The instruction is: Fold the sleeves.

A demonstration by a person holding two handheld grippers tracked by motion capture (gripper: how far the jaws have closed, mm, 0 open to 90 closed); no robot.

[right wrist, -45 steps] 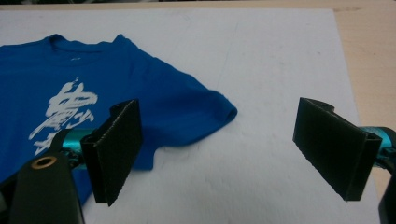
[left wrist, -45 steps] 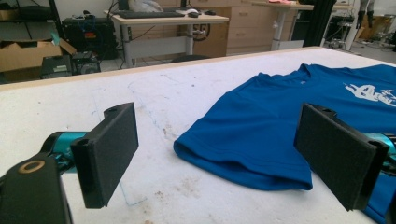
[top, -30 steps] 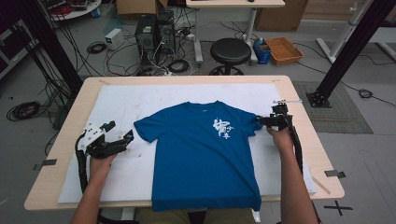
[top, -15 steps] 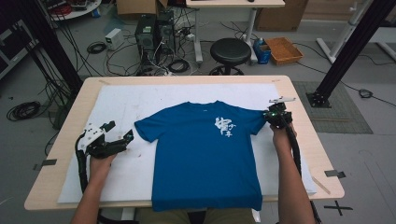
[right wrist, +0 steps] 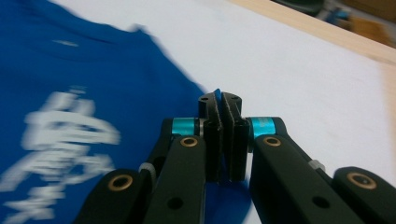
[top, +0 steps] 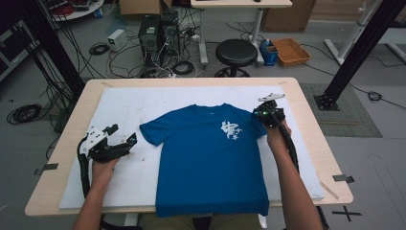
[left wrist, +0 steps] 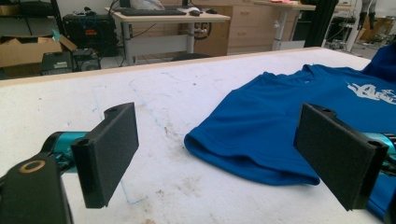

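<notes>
Blue cloth tee (top: 210,158) lies flat mid-table on a white, stained sheet (top: 124,110), white script print on chest, unreadable. Left gripper (top: 125,143) w/ foam pads gapes near left sleeve. Right gripper (top: 264,114) has just pinched shut on right sleeve.

matt blue cloth t-shirt (top: 210,158) on a scuffed white sheet (top: 119,110) over a pale wood table (top: 306,110)

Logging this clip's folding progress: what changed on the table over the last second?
The right tool closed on the T-shirt's right sleeve and has carried it inward over the blue T-shirt, so that sleeve no longer lies spread out. The left tool stayed open beside the left sleeve, which lies flat.
</notes>
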